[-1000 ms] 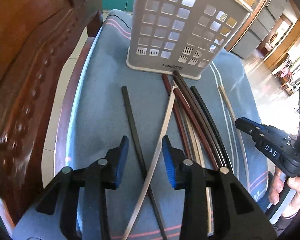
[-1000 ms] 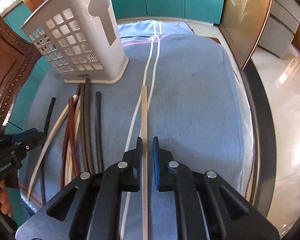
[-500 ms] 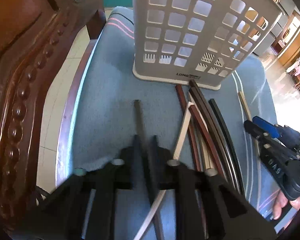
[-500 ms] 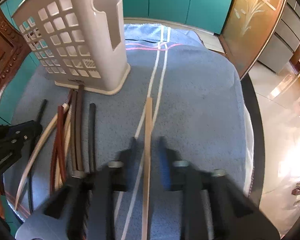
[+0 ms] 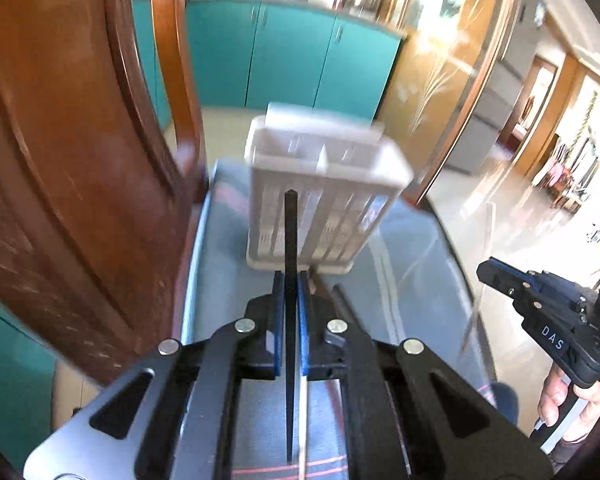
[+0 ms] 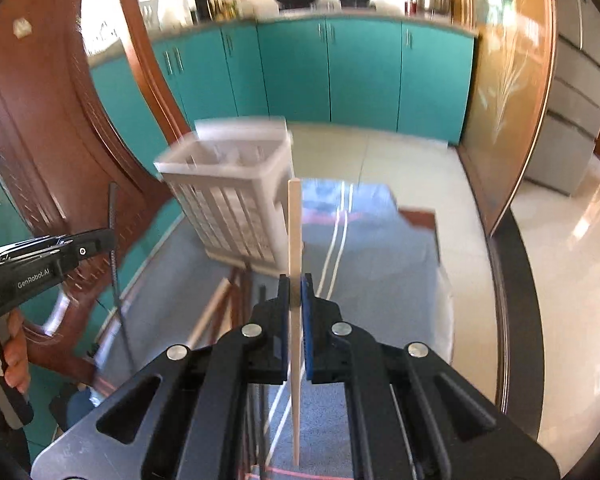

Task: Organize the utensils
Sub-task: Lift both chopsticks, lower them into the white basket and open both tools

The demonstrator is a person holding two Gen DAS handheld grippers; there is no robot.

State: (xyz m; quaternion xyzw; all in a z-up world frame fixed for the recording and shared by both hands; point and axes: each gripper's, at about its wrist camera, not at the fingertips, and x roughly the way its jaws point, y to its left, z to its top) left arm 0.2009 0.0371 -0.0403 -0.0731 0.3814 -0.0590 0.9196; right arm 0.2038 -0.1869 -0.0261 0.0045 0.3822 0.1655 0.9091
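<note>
Chopsticks are what I hold, one in each gripper. My left gripper (image 5: 290, 280) is clamped on a black chopstick (image 5: 290, 232), which runs straight up toward 12 o'clock between the blue pads (image 5: 277, 320), its tip overlapping the front wall of the white utensil basket (image 5: 340, 184). My right gripper (image 6: 295, 280) is clamped on a pale wooden chopstick (image 6: 295, 220), also pointing to 12 o'clock, its tip level with the basket's (image 6: 220, 200) right corner. Both sticks are lifted clear of the blue cloth (image 6: 380, 264) that covers the table.

In the left wrist view the right gripper (image 5: 500, 280) shows at 3 o'clock, with the pale stick (image 5: 489, 220) blurred above it. In the right wrist view the left gripper (image 6: 100, 240) sits at 9 o'clock with the black stick (image 6: 113, 216) standing upright in it.

Just below the basket, at 10 o'clock from my right gripper, the remaining chopsticks (image 6: 228, 300) lie in a loose bundle on the cloth, pale and reddish-brown; motion blur hides their number. The basket stands upright at the far end of the cloth, with a divider visible inside. A carved wooden chair back (image 5: 60, 160) rises at 9 o'clock, and teal cabinets (image 6: 340, 72) line the room beyond.
</note>
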